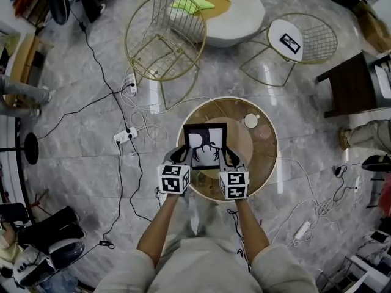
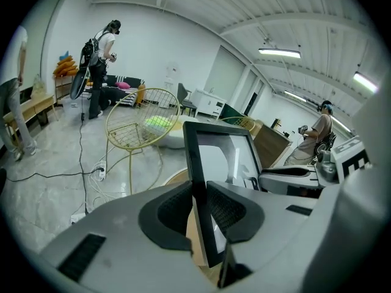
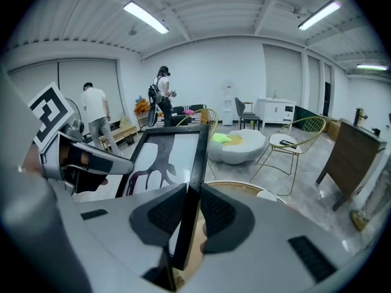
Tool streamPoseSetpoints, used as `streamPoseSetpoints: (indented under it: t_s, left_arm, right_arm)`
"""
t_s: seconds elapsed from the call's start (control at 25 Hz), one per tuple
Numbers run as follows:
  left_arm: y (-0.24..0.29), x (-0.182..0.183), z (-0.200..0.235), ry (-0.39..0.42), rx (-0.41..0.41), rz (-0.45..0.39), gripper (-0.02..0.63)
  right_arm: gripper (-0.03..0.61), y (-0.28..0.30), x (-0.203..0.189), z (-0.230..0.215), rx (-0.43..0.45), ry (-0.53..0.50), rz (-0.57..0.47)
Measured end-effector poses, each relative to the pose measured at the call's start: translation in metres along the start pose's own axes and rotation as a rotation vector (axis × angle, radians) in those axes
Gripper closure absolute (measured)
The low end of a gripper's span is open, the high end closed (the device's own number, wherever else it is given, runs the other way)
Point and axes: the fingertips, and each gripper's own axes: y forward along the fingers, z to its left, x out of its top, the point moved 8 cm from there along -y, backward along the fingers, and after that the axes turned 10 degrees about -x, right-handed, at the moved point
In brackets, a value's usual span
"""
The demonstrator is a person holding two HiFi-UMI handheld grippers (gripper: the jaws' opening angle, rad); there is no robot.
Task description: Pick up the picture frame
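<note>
Picture frame [image 1: 205, 145] gripped at both side edges over the round worktop [image 1: 264, 157].

The black-edged frame shows a dark branching shape on white and tilts with its top edge toward the far side. Its lower end appears clear of the wooden surface. The left gripper [image 1: 181, 155] has its dark ribbed fingers [image 2: 168, 215] closed narrowly on the frame's left edge. The right gripper [image 1: 230, 157] has its fingers [image 3: 223, 215] pressed the same way on the right edge, so each pair stands only as far apart as the frame is thick. A small white round object [image 1: 251, 121] lies on the worktop, far and to the right of the frame. Beyond the worktop on the marble floor stand two gold wire chairs [image 1: 165, 38], with a white pouf [image 1: 235, 14] between them. A power strip [image 1: 125, 136] and cables lie to the left.
</note>
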Motion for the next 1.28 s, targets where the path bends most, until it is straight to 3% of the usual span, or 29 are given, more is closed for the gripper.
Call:
streamPoseSetpoints:
  t_s: [1.28]
  left_arm:
    - [-0.067, 0.139, -0.056, 0.187, -0.040, -0.166, 0.540]
  right_arm:
    - [0.505, -0.076, 0.132, -0.012, -0.107, 0.005, -0.247]
